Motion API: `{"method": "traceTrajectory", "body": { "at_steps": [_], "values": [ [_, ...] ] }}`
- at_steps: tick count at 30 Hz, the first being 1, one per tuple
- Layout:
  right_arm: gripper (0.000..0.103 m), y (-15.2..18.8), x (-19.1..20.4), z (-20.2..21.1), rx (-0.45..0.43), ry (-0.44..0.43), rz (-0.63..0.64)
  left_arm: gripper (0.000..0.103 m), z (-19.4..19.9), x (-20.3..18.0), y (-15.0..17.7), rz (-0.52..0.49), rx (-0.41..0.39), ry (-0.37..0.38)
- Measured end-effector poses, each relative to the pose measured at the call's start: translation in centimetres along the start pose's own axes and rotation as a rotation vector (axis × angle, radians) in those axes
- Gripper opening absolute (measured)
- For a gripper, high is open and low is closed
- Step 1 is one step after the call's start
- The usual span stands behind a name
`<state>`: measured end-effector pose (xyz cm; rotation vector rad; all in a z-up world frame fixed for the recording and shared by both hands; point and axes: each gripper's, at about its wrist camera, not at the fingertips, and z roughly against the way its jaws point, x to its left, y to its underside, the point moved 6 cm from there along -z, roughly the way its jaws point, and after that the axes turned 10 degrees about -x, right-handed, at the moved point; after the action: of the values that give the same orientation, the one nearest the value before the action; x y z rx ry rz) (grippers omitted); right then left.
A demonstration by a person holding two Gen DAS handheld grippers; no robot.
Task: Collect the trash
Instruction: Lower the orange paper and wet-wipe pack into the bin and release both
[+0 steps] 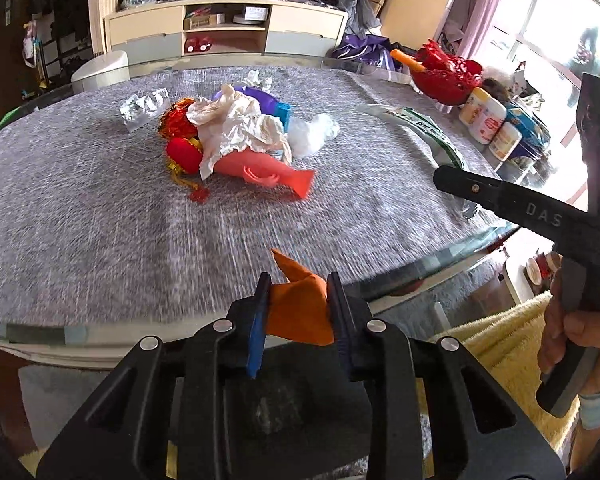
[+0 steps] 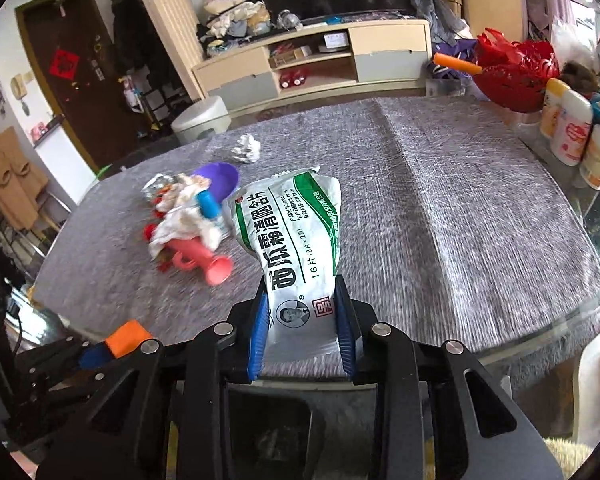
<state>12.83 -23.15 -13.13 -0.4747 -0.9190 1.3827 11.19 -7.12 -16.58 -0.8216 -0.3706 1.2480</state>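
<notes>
- Left gripper [image 1: 298, 312]: jaws were closed on an orange scrap [image 1: 300, 306], which stuck out forward between the blue pads, above the near edge of the grey table cover [image 1: 100, 216].
- Right gripper [image 2: 302, 328]: jaws were pinched on the lower end of a white-and-green packet [image 2: 292, 232]; the packet stood upright beyond the fingertips.
- Trash pile [image 1: 236, 140]: lay mid-table, well apart from both grippers.

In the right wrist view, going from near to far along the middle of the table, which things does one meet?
right gripper shut on the green-and-white packet → purple scoop → crumpled white paper ball
</notes>
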Motion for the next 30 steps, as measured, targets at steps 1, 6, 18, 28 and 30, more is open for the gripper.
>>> {"method": "traceTrajectory", "body": {
  "at_steps": [1, 6, 18, 28, 30],
  "values": [
    [0.031, 0.4, 0.4, 0.7, -0.001, -0.010, 0.005, 0.026, 0.6, -0.2, 0.3, -0.003, -0.003, -0.001],
    [0.031, 2.7, 1.9, 2.7, 0.018, -0.047, 0.019, 0.026, 2.7, -0.6, 2.3, 0.004, -0.007, -0.007],
    [0.031, 11.4, 4.3, 4.1, 0.158, -0.085, 0.047, 0.027, 4.5, -0.1, 9.0, 0.020, 0.044, -0.024],
    [0.031, 17.9, 4.9, 1.4, 0.331, -0.085, 0.050, 0.027, 2.3, 1.4, 14.9, 0.057, 0.157, -0.026],
    [0.031, 18.8, 5.0, 0.9, 0.360, -0.089, 0.045, 0.027, 1.8, 1.7, 15.5, 0.063, 0.174, -0.027]
  ]
}}
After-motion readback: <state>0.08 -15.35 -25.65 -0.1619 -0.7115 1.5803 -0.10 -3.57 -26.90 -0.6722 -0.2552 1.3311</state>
